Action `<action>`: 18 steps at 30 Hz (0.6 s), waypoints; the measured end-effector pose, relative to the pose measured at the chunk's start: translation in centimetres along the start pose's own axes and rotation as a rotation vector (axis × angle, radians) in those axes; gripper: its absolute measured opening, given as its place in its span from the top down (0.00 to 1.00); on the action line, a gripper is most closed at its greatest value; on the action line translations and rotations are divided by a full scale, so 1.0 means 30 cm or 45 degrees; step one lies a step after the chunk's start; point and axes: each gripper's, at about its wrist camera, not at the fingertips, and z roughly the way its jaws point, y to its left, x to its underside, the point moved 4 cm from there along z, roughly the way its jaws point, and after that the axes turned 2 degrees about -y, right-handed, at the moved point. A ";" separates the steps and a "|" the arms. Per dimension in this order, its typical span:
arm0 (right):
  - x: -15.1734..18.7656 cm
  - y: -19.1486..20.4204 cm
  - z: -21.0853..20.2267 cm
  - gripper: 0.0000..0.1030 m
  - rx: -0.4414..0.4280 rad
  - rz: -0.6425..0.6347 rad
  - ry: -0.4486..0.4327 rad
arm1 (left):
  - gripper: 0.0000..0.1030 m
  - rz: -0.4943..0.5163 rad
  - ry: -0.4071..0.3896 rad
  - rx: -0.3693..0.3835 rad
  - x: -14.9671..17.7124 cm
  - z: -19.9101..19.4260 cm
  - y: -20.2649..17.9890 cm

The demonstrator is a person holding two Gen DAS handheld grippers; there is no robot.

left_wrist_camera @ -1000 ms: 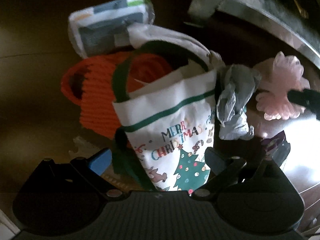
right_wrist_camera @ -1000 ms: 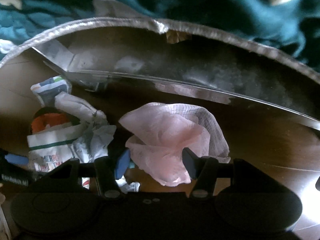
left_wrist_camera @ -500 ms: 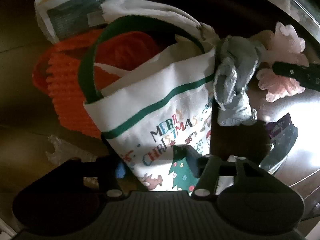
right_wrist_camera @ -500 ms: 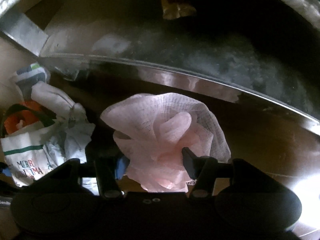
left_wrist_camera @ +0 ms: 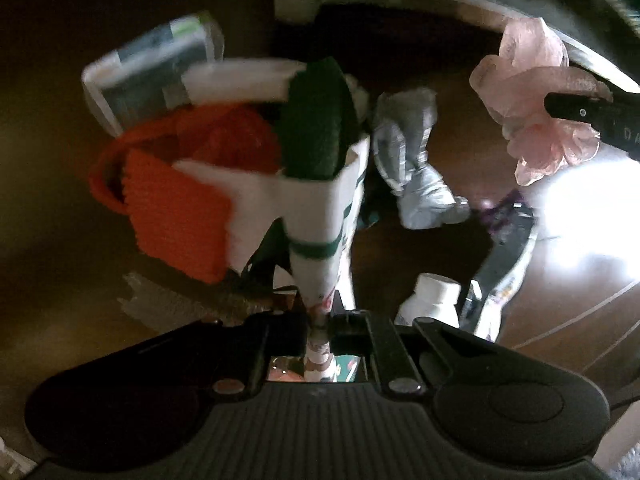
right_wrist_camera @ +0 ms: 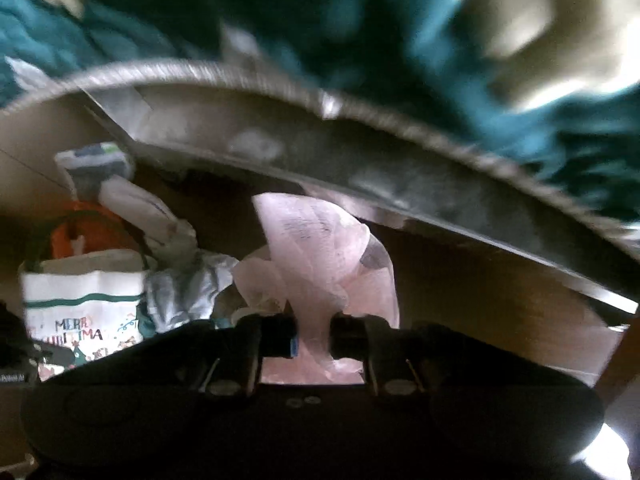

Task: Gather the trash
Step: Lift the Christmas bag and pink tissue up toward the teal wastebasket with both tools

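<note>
Two grippers are each clamped on something: the left gripper [left_wrist_camera: 320, 322] pinches the edge of the white Christmas bag [left_wrist_camera: 320, 216], and the right gripper [right_wrist_camera: 314, 338] squeezes the pink tissue [right_wrist_camera: 316, 256] above the dark wooden table [left_wrist_camera: 420, 264]. A crumpled grey wrapper [left_wrist_camera: 416, 176] lies between bag and tissue, beside a white bottle [left_wrist_camera: 434, 300].

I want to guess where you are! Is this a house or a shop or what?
Probably a home, likely a living room or bedroom floor. A Christmas tote bag sits on a dark wood floor, crumpled pink tissue is being picked up, and a teal blanket lies behind.
</note>
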 end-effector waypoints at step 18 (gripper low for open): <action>0.077 0.077 -0.754 0.92 -0.093 -0.085 -0.304 | 0.93 -0.080 -0.381 0.012 0.115 -0.737 -0.040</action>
